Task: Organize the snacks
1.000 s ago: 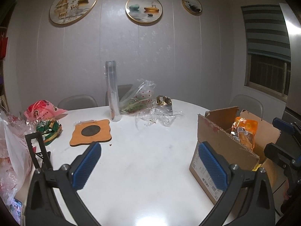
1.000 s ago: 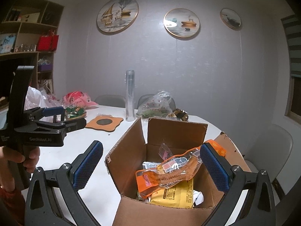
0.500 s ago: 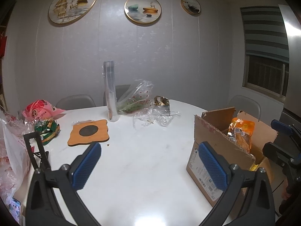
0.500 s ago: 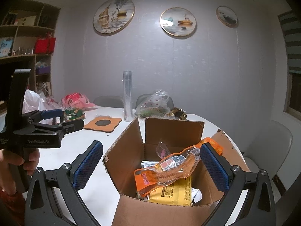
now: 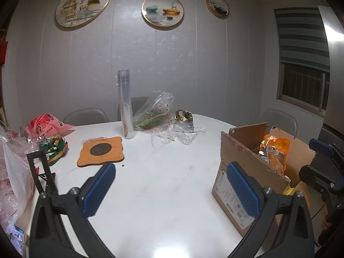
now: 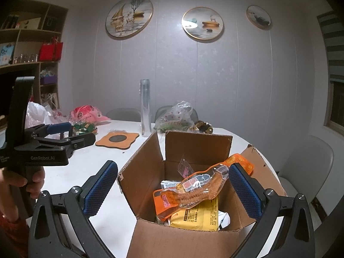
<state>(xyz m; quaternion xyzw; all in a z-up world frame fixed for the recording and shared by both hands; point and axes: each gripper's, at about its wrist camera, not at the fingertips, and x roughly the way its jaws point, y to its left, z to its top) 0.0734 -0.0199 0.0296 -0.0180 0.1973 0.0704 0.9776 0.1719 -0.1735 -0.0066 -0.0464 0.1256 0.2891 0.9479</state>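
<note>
An open cardboard box (image 6: 150, 165) (image 5: 236, 150) stands at the table's right end. An orange snack pack (image 6: 193, 187) (image 5: 274, 152) lies slanted on top of a yellow pack (image 6: 197, 217) inside it. My right gripper (image 6: 173, 188) hovers open over the box, its pads on either side of the opening, touching nothing. My left gripper (image 5: 171, 190) is open above bare white tabletop (image 5: 163, 172), left of the box, and holds nothing. A green snack bag (image 5: 53, 148) and a pink bag (image 5: 46, 124) lie at the far left.
A wooden coaster (image 5: 101, 151), an upright clear tube (image 5: 125, 105), a clear plastic bag (image 5: 154, 114) and a gold wrapper (image 5: 183, 116) sit toward the back. A black stand (image 5: 40, 172) and plastic bags crowd the left edge. Chairs ring the table.
Both views have shifted only slightly. Nothing was picked up or let go, and the snacks in the box lie as before.
</note>
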